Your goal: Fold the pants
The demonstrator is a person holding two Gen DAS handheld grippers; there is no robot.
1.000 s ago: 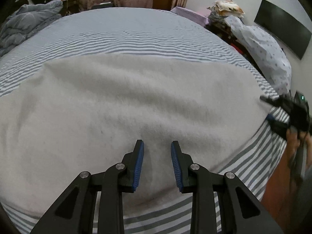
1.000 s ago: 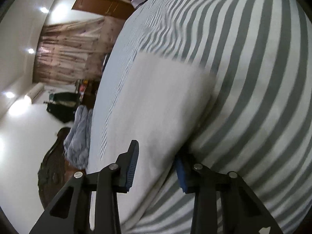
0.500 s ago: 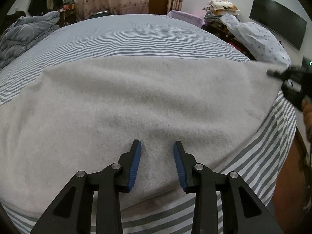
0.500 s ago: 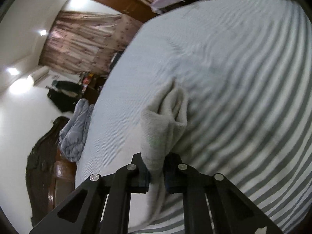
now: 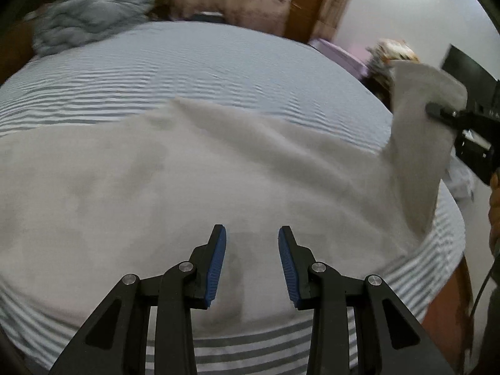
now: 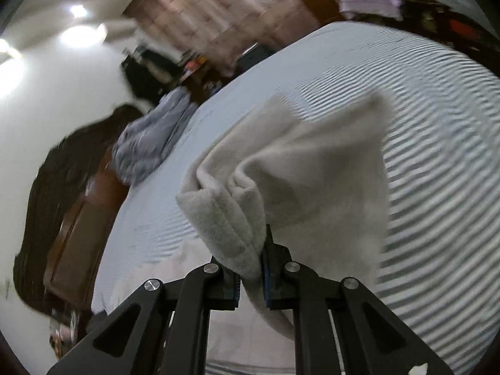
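Note:
The pale grey fleece pants (image 5: pixel 156 187) lie spread across the striped bed (image 5: pixel 187 72). My left gripper (image 5: pixel 251 234) is open and empty, hovering just above the near part of the pants. My right gripper (image 6: pixel 251 278) is shut on one end of the pants (image 6: pixel 231 218) and holds it lifted above the bed; the cloth drapes down from the jaws. In the left wrist view the right gripper (image 5: pixel 437 112) shows at the far right with the lifted end of the pants (image 5: pixel 418 131) hanging from it.
A crumpled blue-grey blanket (image 5: pixel 84 22) lies at the bed's far left by a dark wooden headboard (image 6: pixel 72 206). A wooden door (image 5: pixel 312 3), curtains and a purple-covered item (image 5: pixel 337 53) stand beyond the bed. A dark screen (image 5: pixel 472 75) hangs on the right wall.
My right gripper closed on the end of the pants and lifted it up off the bed, swinging it leftward. My left gripper stayed open over the near part of the pants.

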